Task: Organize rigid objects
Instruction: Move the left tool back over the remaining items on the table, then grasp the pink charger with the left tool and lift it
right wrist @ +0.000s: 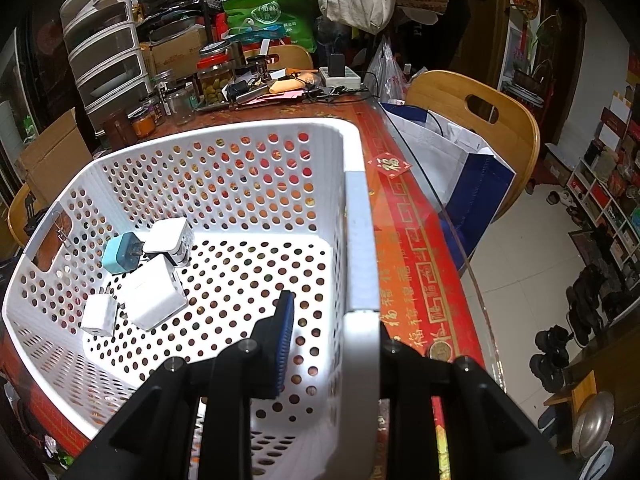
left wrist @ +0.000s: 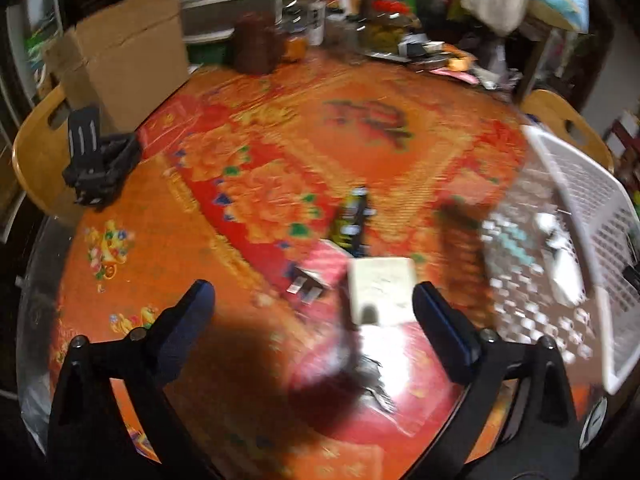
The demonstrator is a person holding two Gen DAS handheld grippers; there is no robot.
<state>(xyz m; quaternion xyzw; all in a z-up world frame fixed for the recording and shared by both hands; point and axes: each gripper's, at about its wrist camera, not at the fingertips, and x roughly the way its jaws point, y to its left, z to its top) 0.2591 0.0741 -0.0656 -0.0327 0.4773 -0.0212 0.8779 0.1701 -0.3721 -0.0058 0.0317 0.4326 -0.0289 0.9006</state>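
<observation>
In the left wrist view my left gripper (left wrist: 314, 300) is open above the orange-red tablecloth. A white charger block (left wrist: 382, 290) lies on the table between and just beyond its fingertips, not gripped. A small black plug (left wrist: 306, 286) and a black-yellow object (left wrist: 352, 218) lie nearby. The view is blurred. In the right wrist view my right gripper (right wrist: 332, 320) is shut on the right wall of the white perforated basket (right wrist: 358, 240). Inside lie three white charger blocks (right wrist: 154, 296) and a teal one (right wrist: 120, 254).
A cardboard box (left wrist: 128, 64) and a black holder (left wrist: 100, 160) stand at the table's left. Jars and clutter (right wrist: 212, 80) crowd the far edge. Wooden chairs (right wrist: 476, 120) stand around the table. The basket shows at the right in the left wrist view (left wrist: 580, 208).
</observation>
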